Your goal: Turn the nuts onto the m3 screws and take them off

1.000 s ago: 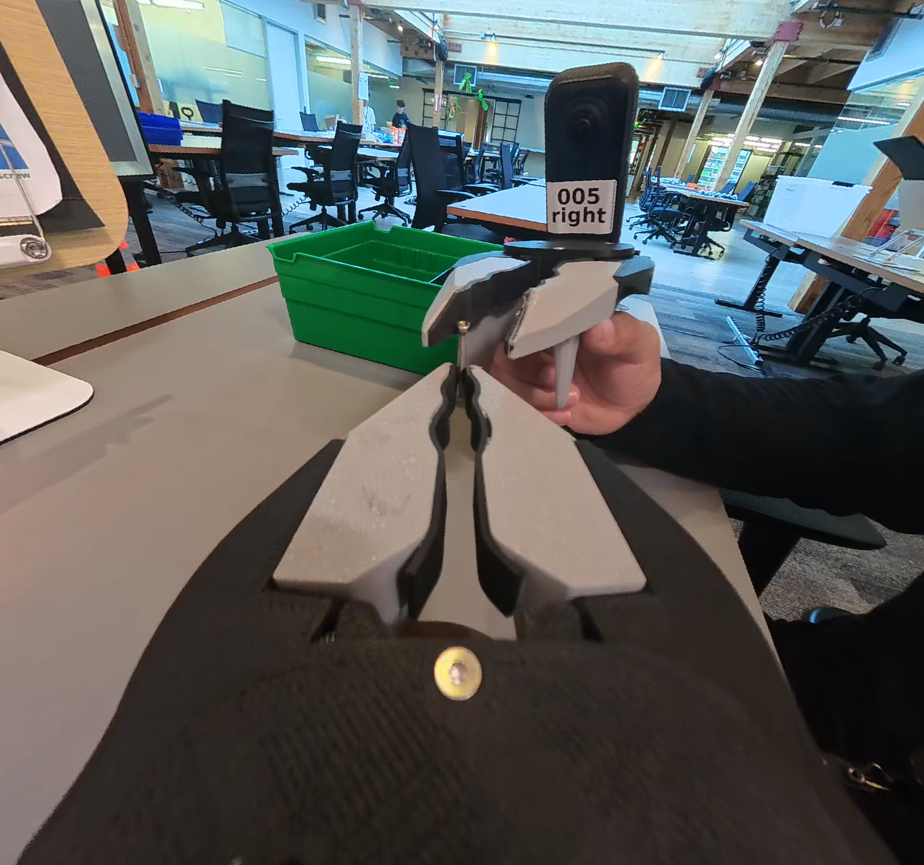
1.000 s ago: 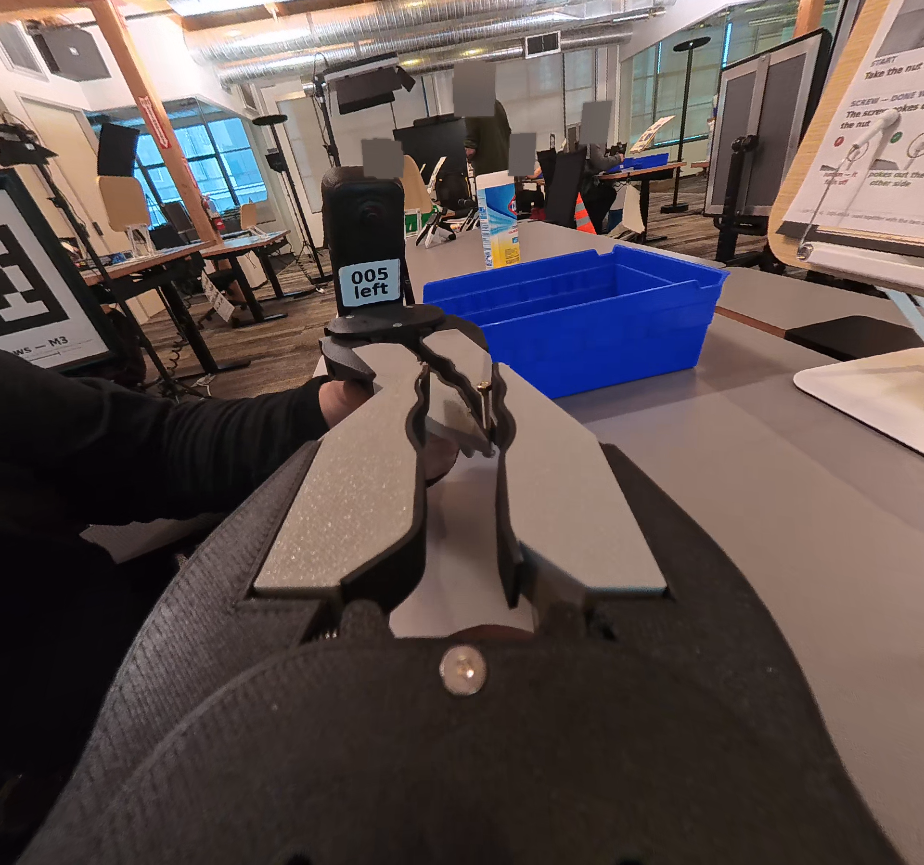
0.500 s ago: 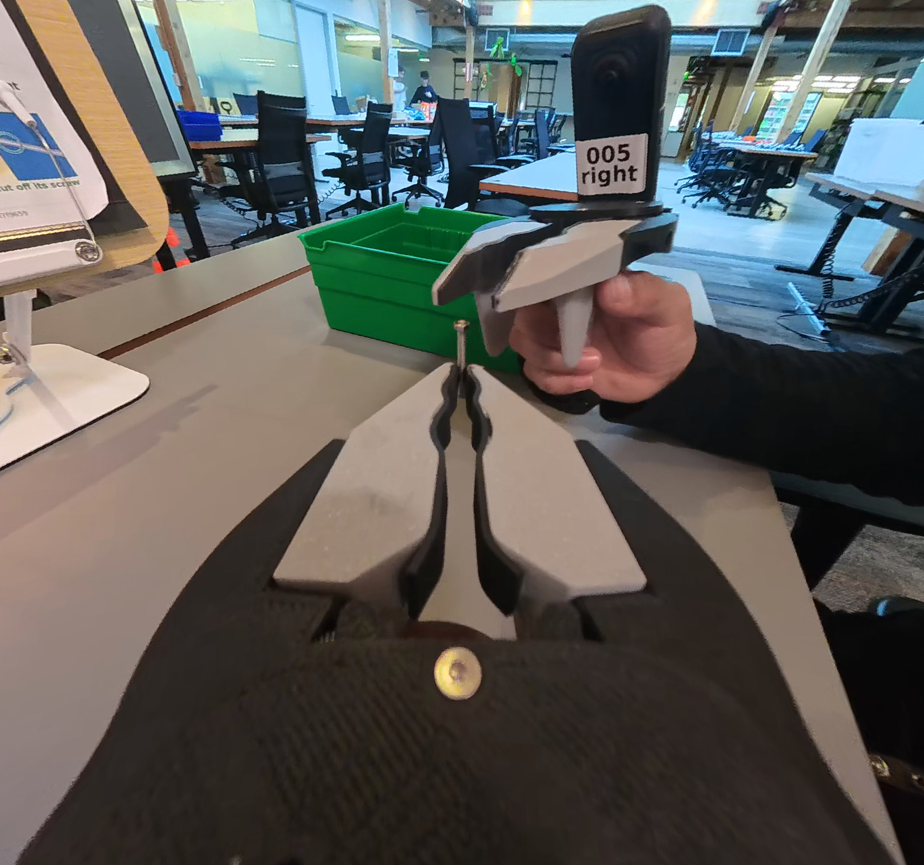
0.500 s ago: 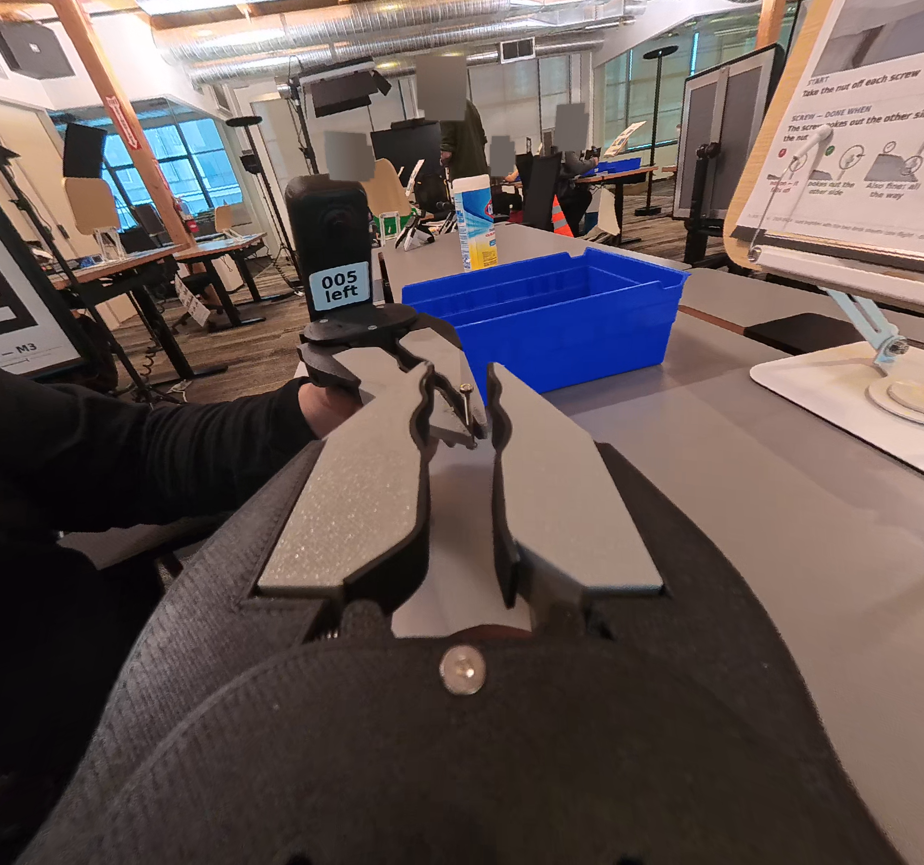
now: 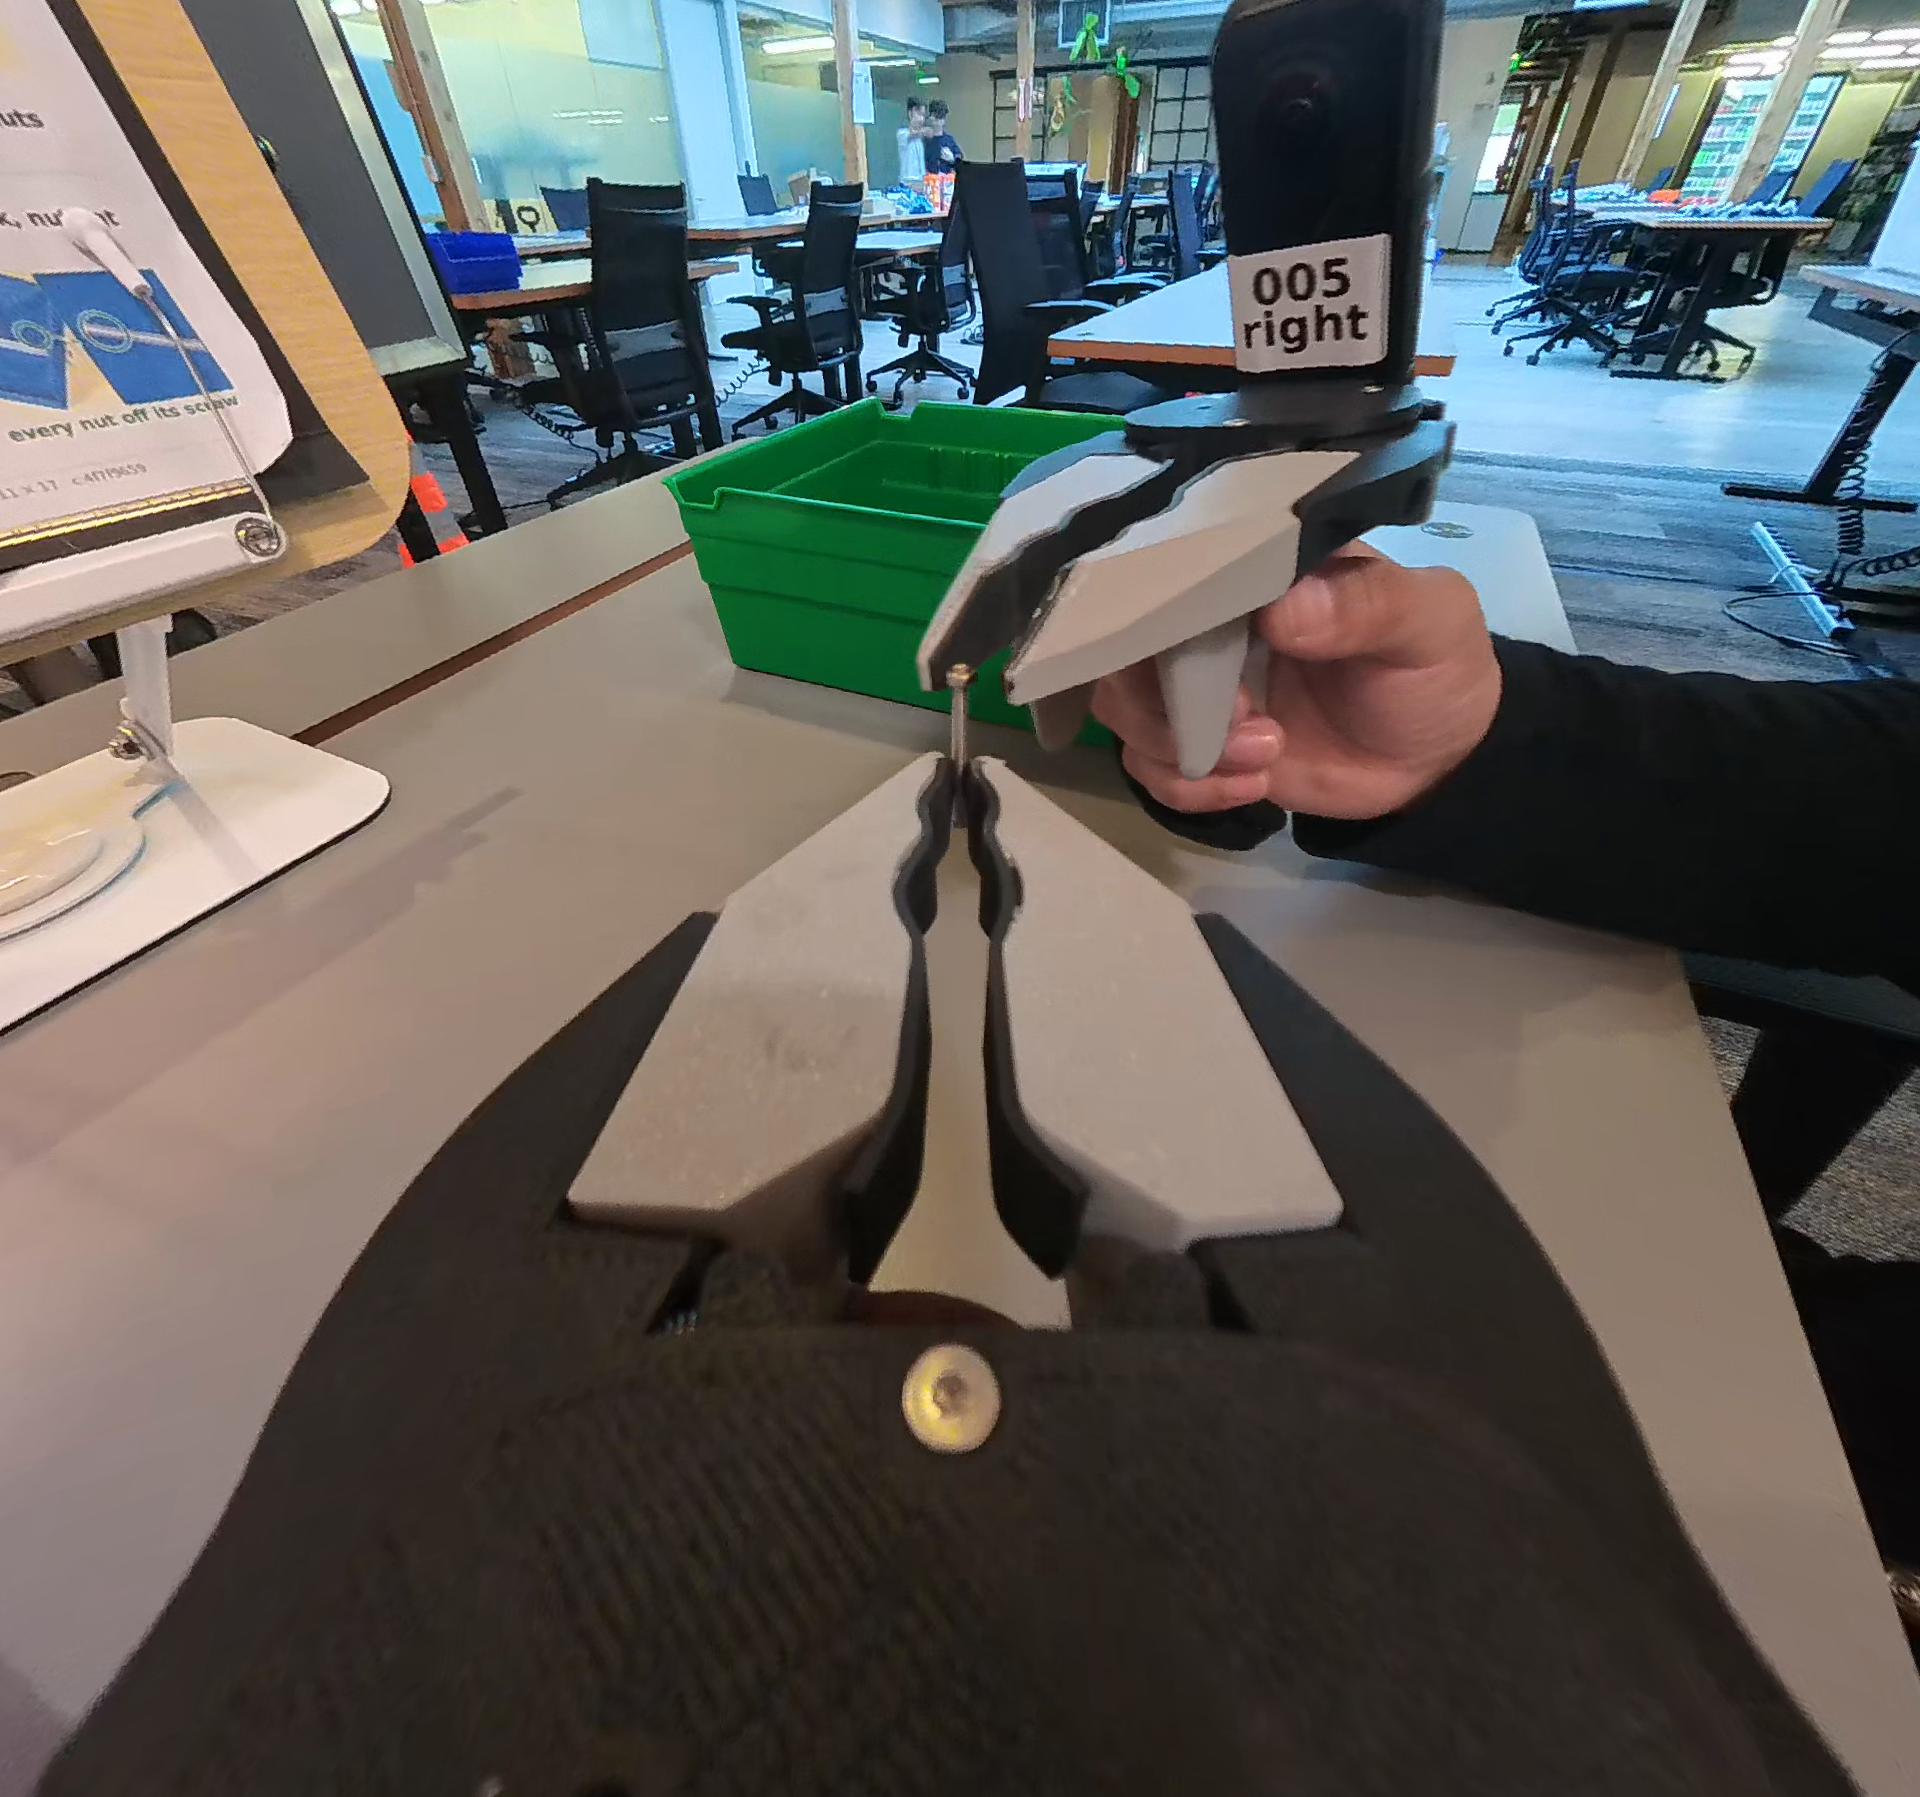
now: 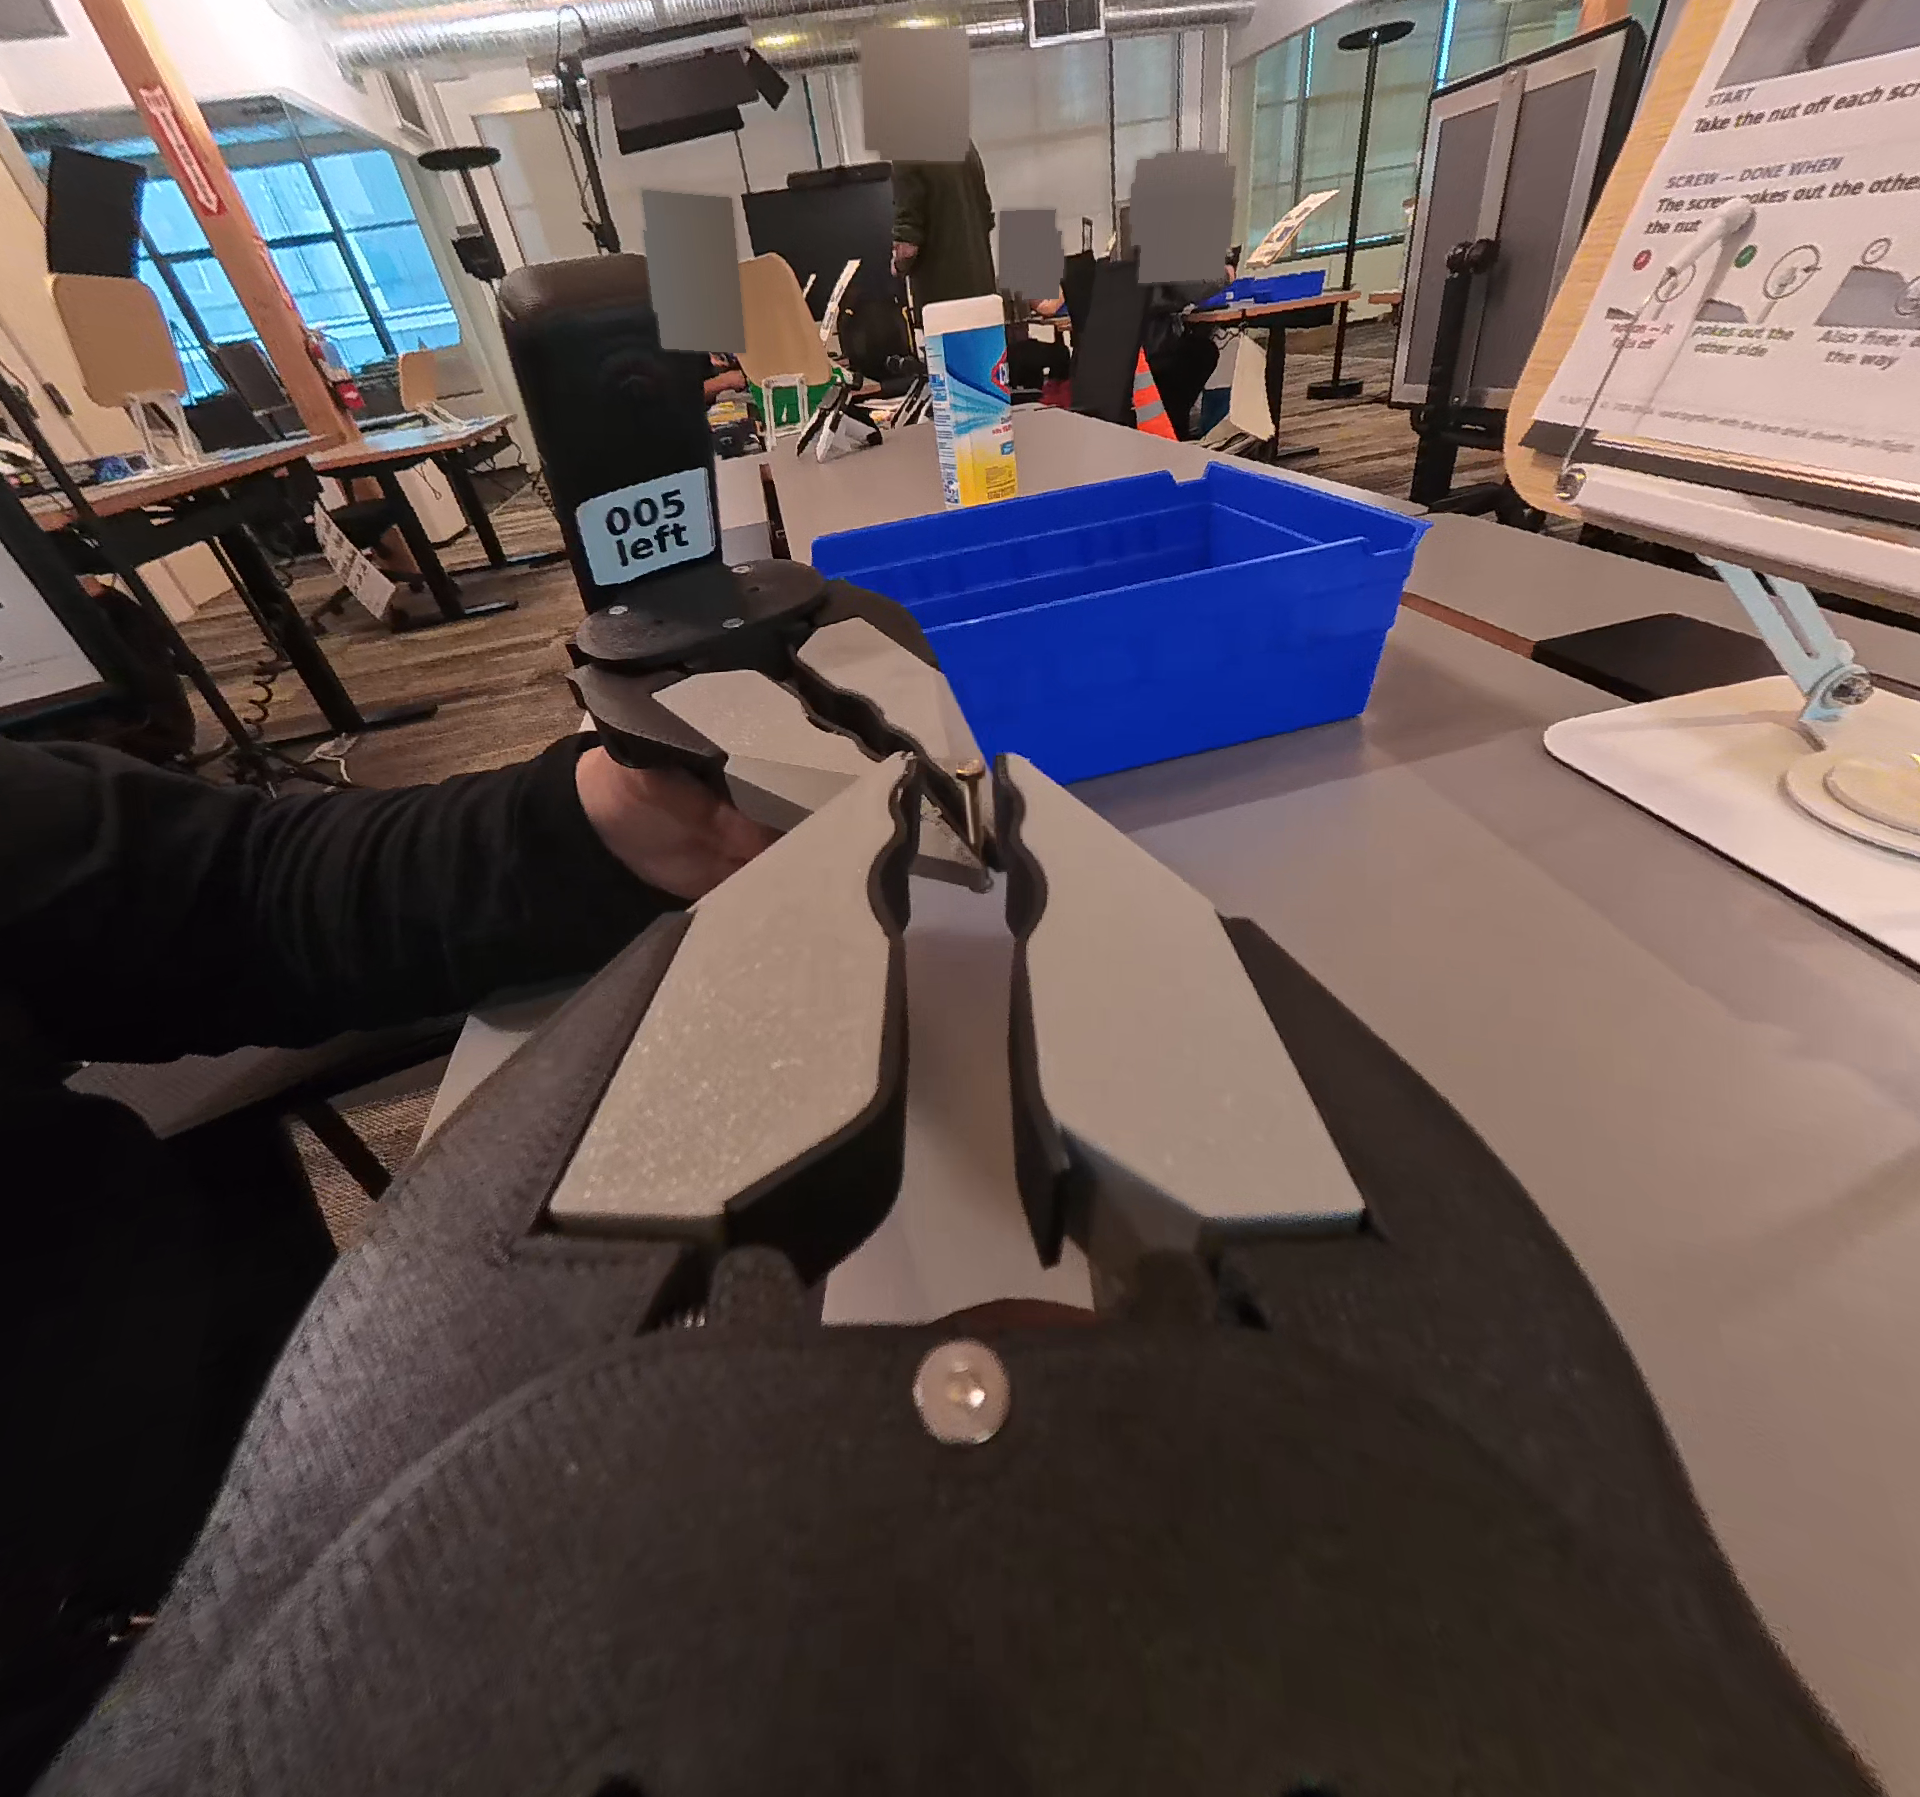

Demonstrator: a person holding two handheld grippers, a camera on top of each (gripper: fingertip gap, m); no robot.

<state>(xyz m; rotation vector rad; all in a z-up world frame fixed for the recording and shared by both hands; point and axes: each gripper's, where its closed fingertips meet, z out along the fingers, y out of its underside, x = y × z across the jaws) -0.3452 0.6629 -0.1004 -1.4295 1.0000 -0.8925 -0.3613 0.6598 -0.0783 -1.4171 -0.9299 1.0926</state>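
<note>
Screw (image 5: 958,734) stands upright, pinched at its lower end between the tips of your left gripper (image 5: 958,783), whose jaws are drawn together on the shank. Its head points up, just beneath the tips of your right gripper (image 5: 966,677). From the right wrist view the same screw (image 6: 971,802) sits in the narrow gap of the right gripper (image 6: 951,786), whose jaws stand slightly apart and do not appear to clamp anything. No nut can be made out on the screw or in either gripper (it may simply be too small to tell). Green bin (image 5: 831,542) and blue bin (image 6: 1143,667) sit on the grey table (image 5: 520,812), well behind the work.

Judgement: you are at the engagement step, with the right gripper lined up on the screw's upper end for threading or unthreading. The next move calls for a steady left hold, close axial alignment, and a light closing of the right jaws before any rotation. Risk: the screw may tilt or slip in the left tips if side load is applied.
</note>
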